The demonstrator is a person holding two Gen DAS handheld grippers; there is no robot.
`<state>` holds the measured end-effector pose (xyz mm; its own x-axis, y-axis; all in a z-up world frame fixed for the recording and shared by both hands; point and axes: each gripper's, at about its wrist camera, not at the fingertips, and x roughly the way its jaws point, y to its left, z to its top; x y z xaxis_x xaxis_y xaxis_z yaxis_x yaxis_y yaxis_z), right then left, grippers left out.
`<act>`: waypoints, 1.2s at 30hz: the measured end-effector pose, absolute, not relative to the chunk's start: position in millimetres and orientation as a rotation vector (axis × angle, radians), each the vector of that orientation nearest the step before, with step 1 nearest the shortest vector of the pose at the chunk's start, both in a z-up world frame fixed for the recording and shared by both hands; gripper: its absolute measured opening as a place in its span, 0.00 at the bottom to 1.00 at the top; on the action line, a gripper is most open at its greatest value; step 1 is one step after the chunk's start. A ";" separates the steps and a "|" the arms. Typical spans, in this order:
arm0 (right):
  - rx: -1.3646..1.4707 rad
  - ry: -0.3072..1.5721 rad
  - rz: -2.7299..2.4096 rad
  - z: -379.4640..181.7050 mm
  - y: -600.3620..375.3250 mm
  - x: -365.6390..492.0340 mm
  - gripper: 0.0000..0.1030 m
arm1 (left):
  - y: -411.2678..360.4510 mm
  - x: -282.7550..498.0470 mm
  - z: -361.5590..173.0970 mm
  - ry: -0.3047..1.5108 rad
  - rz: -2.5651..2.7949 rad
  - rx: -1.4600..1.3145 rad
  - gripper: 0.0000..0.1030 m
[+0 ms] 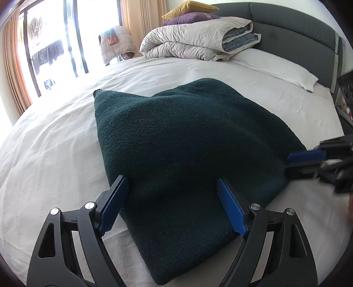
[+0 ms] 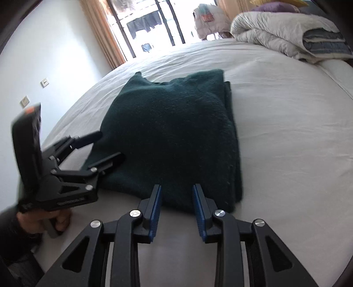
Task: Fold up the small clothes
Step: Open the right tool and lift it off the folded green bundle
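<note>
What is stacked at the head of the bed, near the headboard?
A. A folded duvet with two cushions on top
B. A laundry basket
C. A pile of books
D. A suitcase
A: a folded duvet lies by the grey headboard, with a purple cushion and a yellow cushion on top.

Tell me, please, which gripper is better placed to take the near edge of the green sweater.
Left, probably. The left gripper stands wide open over the sweater edge; the right gripper sits narrower, just short of it.
</note>
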<state>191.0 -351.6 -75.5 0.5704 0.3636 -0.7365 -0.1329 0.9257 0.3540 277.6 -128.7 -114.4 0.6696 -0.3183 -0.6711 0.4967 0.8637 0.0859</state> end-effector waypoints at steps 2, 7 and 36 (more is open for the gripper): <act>0.317 0.862 0.316 -57.3 -360.1 197.2 0.30 | -126.6 279.4 -115.6 0.702 -0.470 0.254 0.80; 0.415 0.879 0.516 -32.5 -348.4 272.1 0.46 | -129.8 281.0 -117.1 0.699 -0.466 0.254 0.80; 0.679 0.939 0.255 -121.3 -418.1 357.6 0.79 | -65.8 306.6 -81.2 0.651 -0.389 -0.098 0.82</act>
